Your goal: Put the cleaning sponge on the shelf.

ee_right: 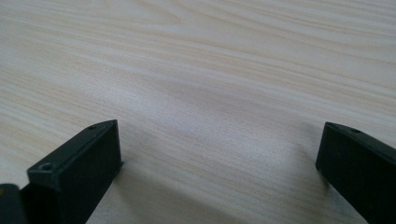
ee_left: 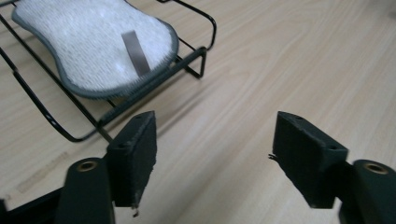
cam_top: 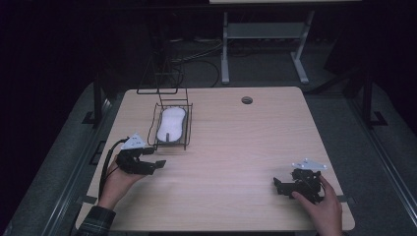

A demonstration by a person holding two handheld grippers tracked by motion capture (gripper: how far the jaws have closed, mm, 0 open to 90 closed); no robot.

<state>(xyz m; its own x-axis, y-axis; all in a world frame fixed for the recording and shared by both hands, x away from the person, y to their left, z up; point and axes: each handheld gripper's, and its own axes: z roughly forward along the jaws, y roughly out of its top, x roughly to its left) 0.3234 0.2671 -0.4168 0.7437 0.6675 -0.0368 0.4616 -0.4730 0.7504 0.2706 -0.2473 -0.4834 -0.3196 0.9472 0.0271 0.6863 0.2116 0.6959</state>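
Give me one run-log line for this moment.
sponge: lying in wire rack | left claw: open, empty, beside rack | right claw: open, empty, over bare table

A black wire rack (cam_top: 173,129) stands on the wooden counter (cam_top: 236,162) and holds a white sponge (cam_top: 170,124). The left tool (cam_top: 156,164) sits just in front of the rack with its jaws apart, holding nothing. The right tool (cam_top: 278,186) rests well apart from the rack, toward the counter's near right corner.

We see a dim room with the worktop (cam_top: 236,147) lit evenly from overhead. Shadows beneath things are soft. Both close views are brighter, their near edges blurred, and show no glare.
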